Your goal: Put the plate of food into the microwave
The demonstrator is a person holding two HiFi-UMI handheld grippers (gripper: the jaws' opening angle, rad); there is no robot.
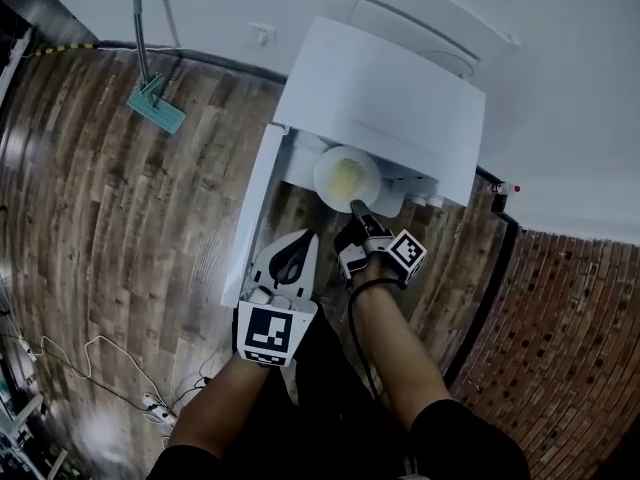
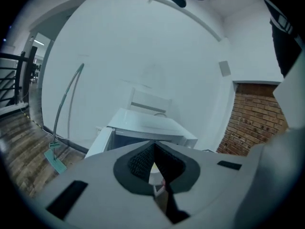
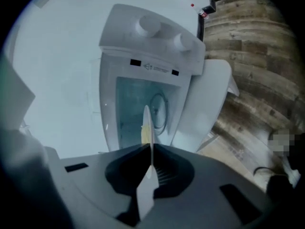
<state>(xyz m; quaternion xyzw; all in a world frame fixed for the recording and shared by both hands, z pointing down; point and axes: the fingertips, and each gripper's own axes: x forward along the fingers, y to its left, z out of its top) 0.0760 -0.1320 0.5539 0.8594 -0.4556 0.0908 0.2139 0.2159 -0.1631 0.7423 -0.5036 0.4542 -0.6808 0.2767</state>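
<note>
A white microwave point(image 1: 385, 93) stands against the wall, its door point(image 1: 254, 211) swung open to the left. A white plate point(image 1: 340, 171) with yellow food hangs at the mouth of the cavity. My right gripper point(image 1: 358, 208) is shut on the plate's near rim. In the right gripper view the plate point(image 3: 147, 120) shows edge-on between the jaws of the right gripper point(image 3: 151, 149), in front of the open cavity point(image 3: 136, 106) and the door point(image 3: 206, 101). My left gripper point(image 1: 302, 238) hovers beside the door, its tips together, holding nothing. The left gripper point(image 2: 153, 147) points at the microwave point(image 2: 147, 125).
A mop point(image 1: 155, 103) leans on the wall to the microwave's left. Cables and a power strip point(image 1: 155, 408) lie on the wood floor at the lower left. Brick point(image 1: 570, 348) fills the right side. A white wall point(image 1: 560, 88) stands behind the microwave.
</note>
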